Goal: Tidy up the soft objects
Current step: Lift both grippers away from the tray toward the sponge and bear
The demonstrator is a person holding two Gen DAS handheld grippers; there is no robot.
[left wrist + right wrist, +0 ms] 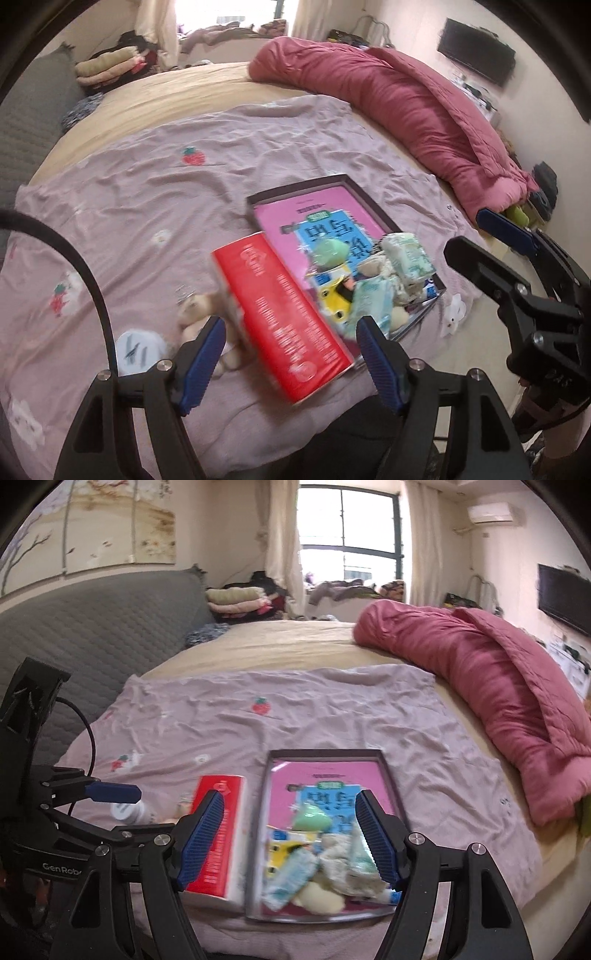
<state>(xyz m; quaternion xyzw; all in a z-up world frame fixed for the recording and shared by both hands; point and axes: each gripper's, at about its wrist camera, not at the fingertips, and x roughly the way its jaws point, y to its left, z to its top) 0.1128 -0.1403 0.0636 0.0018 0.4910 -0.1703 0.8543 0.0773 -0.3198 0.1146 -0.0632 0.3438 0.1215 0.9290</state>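
a bed covered by a lilac sheet (332,709) with strawberry prints is seen from both wrist views. on the sheet a shallow dark tray (391,775) is lain, lined with a pink and blue printed sheet, and the soft objects (332,860) are piled in its near end: a pale green plush piece, small tissue packs and a cream plush toy. in the right wrist view a red box (218,834) is found just beside the tray at 9 o'clock of it, and a white bottle (127,812) further out at 9 o'clock. in the left wrist view a small beige plush toy (199,314) is seen on the sheet at 9 o'clock of the red box (288,321), outside the tray (369,199). the left gripper (291,365) is held released, its blue pads spread wide with nothing pressed between them, above the near end of the red box. the right gripper (291,838) is likewise released, nothing grasped, over the near end of the tray. a rolled dark pink quilt (498,686) is laid along the bed at 2 o'clock, well apart from the tray.
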